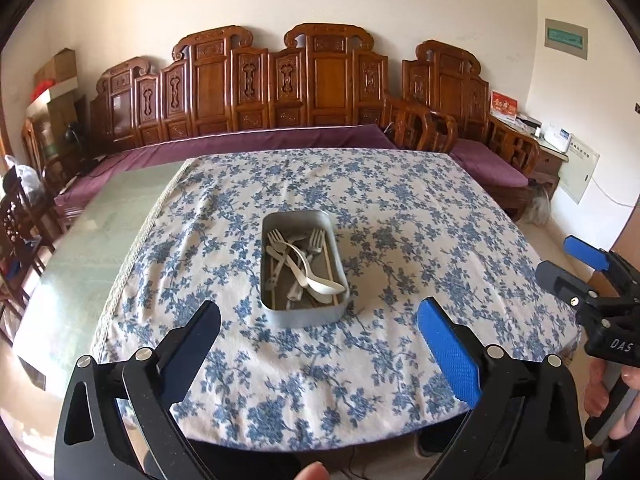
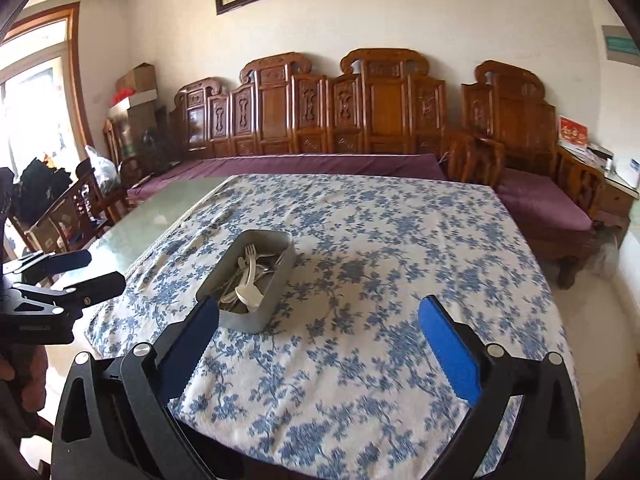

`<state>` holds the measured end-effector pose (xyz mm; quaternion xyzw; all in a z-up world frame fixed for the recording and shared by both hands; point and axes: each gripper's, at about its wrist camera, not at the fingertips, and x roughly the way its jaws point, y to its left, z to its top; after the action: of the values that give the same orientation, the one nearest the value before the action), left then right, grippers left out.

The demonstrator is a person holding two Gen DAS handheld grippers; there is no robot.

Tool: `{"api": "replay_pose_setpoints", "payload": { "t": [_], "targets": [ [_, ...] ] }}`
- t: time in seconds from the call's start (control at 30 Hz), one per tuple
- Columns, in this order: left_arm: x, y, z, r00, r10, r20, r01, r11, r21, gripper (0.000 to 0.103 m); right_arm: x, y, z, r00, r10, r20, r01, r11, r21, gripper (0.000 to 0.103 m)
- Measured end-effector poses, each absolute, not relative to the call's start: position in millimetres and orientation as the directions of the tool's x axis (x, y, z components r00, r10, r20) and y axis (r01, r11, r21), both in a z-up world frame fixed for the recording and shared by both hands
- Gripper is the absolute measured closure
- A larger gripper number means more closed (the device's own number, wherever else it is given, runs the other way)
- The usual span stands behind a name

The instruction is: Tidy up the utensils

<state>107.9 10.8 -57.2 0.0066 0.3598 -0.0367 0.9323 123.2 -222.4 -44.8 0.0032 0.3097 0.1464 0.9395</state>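
A grey metal tin point(image 1: 269, 227) stands in the middle of the floral tablecloth point(image 1: 400, 220). It holds white plastic forks point(image 1: 276, 240), a white spoon point(image 1: 320, 286) and chopsticks point(image 1: 329, 264). My left gripper point(image 1: 320, 316) is open and empty, just in front of the tin. My right gripper point(image 2: 320, 312) is open and empty, to the right of the tin point(image 2: 260, 320), with the spoon point(image 2: 249, 293) showing inside it. The right gripper also shows at the right edge of the left wrist view point(image 1: 560, 258). The left gripper shows at the left edge of the right wrist view point(image 2: 100, 268).
The tablecloth point(image 2: 400, 240) covers most of a glass-topped table point(image 1: 100, 220); bare glass lies on the left. A carved wooden sofa point(image 1: 280, 92) with purple cushions runs behind the table. Wooden chairs point(image 2: 68, 216) stand at the left. A side cabinet point(image 1: 552, 152) stands far right.
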Motion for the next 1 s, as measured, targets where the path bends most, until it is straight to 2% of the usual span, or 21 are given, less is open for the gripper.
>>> {"api": "replay_pose_setpoints", "payload": {
  "t": [0.27,1.0],
  "targets": [
    [83.2,-6.9,-56.0,0.751,-0.097,-0.653,0.104,0.994,-0.028,0.008,89.4,-239.9,-38.5,0.797,0.230,-0.558,-0.220,0.972,0.086,0.003],
    [50.7,-13.1,11.2,0.851,-0.100,-0.516,0.102,0.994,-0.024,0.008,67.2,-240.4,21.2,0.877,0.191,-0.441,-0.192,0.980,0.044,0.003]
  ]
}}
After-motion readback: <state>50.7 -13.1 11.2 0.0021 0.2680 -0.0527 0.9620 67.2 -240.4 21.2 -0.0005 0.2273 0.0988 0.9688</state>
